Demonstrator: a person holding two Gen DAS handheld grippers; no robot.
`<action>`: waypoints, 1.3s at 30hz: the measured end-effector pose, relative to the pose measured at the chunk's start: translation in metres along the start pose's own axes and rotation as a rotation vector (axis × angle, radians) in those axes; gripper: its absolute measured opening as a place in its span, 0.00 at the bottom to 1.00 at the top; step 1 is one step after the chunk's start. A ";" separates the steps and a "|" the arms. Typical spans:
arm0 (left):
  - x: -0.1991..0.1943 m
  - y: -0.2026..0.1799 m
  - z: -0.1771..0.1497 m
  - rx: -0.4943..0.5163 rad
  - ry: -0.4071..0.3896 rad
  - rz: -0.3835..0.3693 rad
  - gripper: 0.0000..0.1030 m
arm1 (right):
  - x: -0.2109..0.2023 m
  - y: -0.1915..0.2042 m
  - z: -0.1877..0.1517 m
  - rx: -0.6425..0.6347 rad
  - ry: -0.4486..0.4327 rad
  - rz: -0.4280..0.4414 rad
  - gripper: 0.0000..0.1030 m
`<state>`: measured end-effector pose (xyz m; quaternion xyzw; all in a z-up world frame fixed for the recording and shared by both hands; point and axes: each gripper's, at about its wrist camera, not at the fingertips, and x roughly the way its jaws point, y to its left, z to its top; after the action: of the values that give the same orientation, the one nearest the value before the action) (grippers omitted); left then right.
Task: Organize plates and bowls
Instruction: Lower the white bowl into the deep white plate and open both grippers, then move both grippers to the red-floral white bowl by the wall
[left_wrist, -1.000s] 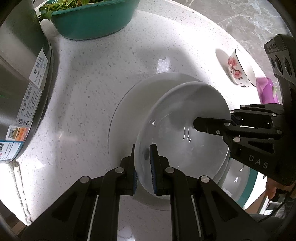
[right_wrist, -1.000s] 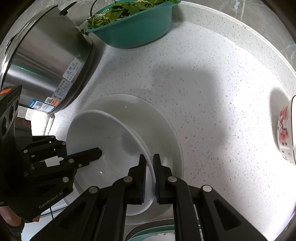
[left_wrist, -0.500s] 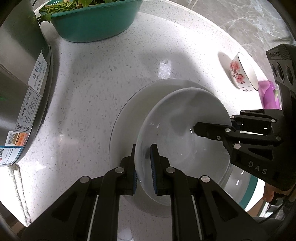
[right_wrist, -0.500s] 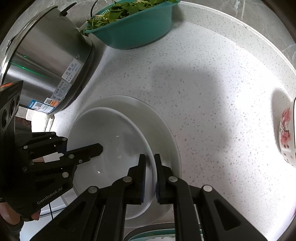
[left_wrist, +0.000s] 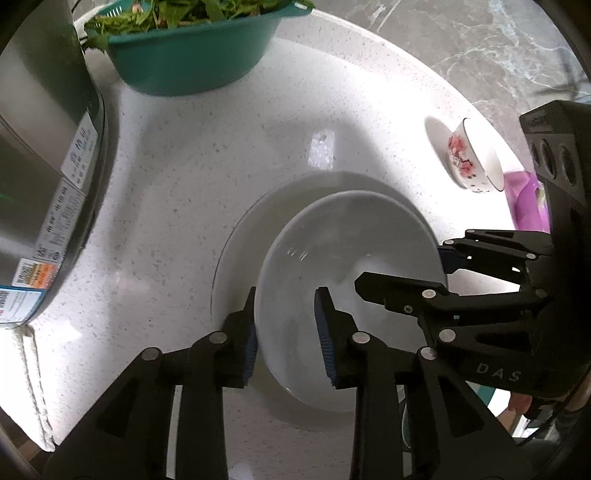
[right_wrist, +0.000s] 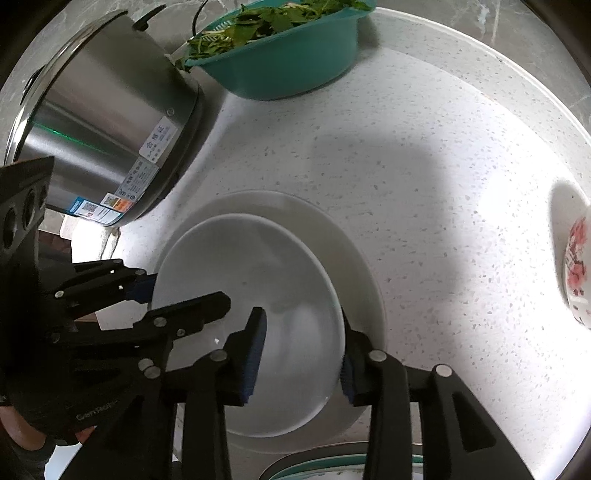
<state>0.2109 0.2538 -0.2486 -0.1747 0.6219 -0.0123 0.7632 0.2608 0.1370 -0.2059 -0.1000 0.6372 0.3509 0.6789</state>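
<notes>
A smaller white plate (left_wrist: 354, 258) lies on a larger white plate (left_wrist: 258, 229) on the speckled white counter; both also show in the right wrist view, the smaller plate (right_wrist: 236, 266) and the larger plate (right_wrist: 351, 243). My left gripper (left_wrist: 288, 332) is open, its jaws straddling the smaller plate's near-left rim. My right gripper (right_wrist: 303, 354) is open, its jaws straddling the plate's opposite rim. Each gripper shows in the other's view, the right gripper (left_wrist: 406, 273) and the left gripper (right_wrist: 184, 291). A small floral bowl (left_wrist: 476, 162) stands at the right.
A steel rice cooker (right_wrist: 99, 122) stands at the left. A teal basin of greens (left_wrist: 192, 48) sits at the back. A purple object (left_wrist: 528, 199) lies by the floral bowl. A teal-rimmed dish (right_wrist: 332, 465) shows at the bottom edge.
Both grippers have opened and let go of the smaller plate's rim. The plate has come down and now rests on the larger plate.
</notes>
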 end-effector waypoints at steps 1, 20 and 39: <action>-0.003 0.000 0.000 -0.002 -0.009 -0.008 0.31 | -0.002 -0.001 0.000 0.007 -0.003 0.007 0.38; -0.092 -0.028 -0.005 0.038 -0.155 -0.104 1.00 | -0.112 -0.047 -0.027 0.160 -0.273 0.135 0.85; -0.058 -0.211 0.114 0.377 -0.044 -0.200 1.00 | -0.240 -0.240 -0.153 0.678 -0.592 0.090 0.87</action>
<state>0.3483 0.0982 -0.1158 -0.0898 0.5713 -0.2003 0.7908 0.2982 -0.2116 -0.0815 0.2604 0.4985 0.1651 0.8102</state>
